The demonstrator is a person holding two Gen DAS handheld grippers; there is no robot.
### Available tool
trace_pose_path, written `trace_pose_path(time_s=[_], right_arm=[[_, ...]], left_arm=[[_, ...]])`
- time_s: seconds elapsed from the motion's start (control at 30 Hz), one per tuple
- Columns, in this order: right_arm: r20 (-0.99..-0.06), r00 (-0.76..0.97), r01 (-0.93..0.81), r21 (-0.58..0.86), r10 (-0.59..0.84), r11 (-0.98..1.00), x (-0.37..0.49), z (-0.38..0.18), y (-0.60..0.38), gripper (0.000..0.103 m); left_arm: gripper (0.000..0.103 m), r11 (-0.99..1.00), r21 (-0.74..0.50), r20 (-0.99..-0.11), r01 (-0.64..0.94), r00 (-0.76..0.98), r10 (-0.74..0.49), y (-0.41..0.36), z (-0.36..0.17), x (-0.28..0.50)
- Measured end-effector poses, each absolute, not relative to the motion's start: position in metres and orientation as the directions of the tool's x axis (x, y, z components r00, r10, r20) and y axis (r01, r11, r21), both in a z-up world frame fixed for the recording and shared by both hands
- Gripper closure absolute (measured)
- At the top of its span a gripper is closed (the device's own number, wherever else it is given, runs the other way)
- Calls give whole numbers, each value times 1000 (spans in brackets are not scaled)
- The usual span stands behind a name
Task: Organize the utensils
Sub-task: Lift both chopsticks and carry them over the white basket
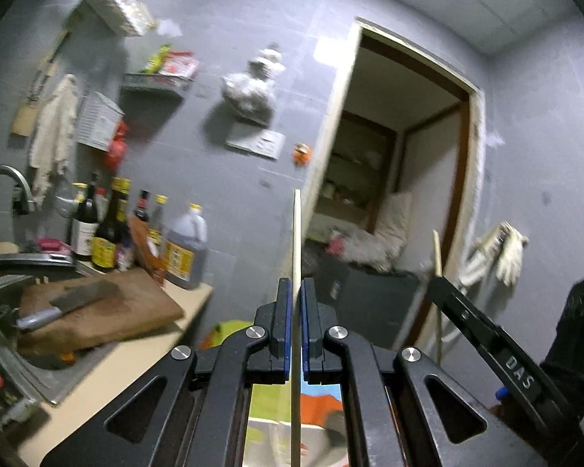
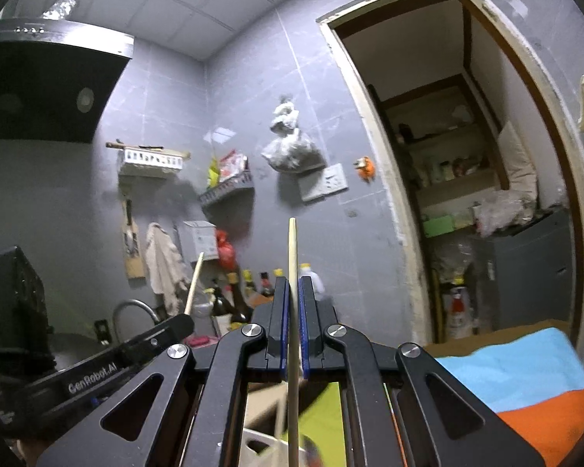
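My left gripper (image 1: 296, 286) is shut on a pale wooden chopstick (image 1: 296, 241) that stands upright between its blue pads and rises well above the tips. My right gripper (image 2: 292, 284) is shut on a second pale chopstick (image 2: 292, 249), also upright. Each gripper shows in the other's view: the right one (image 1: 438, 280) at the lower right with its chopstick (image 1: 437, 249), the left one (image 2: 187, 321) at the lower left with its chopstick (image 2: 194, 284). Both point level toward a grey tiled wall.
A counter (image 1: 128, 354) at the left holds a wooden cutting board (image 1: 109, 311) with a cleaver (image 1: 70, 303), several sauce bottles (image 1: 113, 233), a sink and a tap (image 1: 7, 183). An open doorway (image 1: 401, 179) is ahead. A blue, orange and green cloth (image 2: 525, 381) lies below.
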State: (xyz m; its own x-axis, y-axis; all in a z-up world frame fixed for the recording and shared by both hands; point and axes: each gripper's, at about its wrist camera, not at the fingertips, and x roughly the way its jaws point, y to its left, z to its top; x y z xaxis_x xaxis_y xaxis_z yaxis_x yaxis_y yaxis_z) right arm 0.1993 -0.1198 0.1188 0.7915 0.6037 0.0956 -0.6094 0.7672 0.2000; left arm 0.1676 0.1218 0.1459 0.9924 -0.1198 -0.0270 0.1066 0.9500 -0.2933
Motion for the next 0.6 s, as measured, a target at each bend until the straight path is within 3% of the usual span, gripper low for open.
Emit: trace_pose_path(time_s=[0.2,0.6], right_arm=[[121,770,-636,227,627,737,209,107,-100,100],[135,826,-564,205,548,800,225,77,-80,100]], left_arm=[[101,947,-320,15,21,1000,-17,163,141,168],[101,934,-355,31,-30,999,44,171,104,188]])
